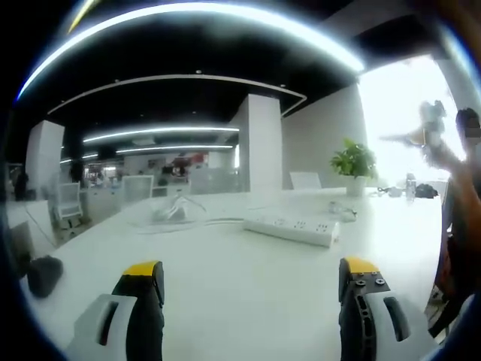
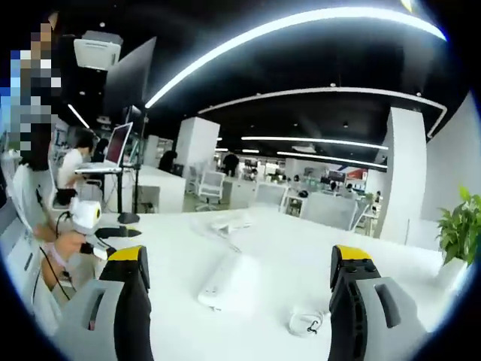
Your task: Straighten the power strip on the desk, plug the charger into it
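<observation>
In the left gripper view the white power strip point(image 1: 293, 228) lies at an angle on the white desk point(image 1: 248, 293), well beyond my left gripper point(image 1: 252, 274), which is open and holds nothing. Its thin cable point(image 1: 176, 218) curls away to the left. In the right gripper view the strip point(image 2: 225, 282) lies lengthwise just ahead, between the jaws of my open right gripper point(image 2: 239, 259). A small white charger with a coiled lead point(image 2: 308, 323) rests on the desk to the right of the strip. Neither gripper touches anything.
A potted plant point(image 1: 353, 162) stands at the desk's far right, and a dark object point(image 1: 43, 274) lies at the left. A hand holds the other gripper point(image 2: 86, 218) at the left edge. A laptop on a stand point(image 2: 116, 147) and a seated person point(image 2: 75, 158) are beyond.
</observation>
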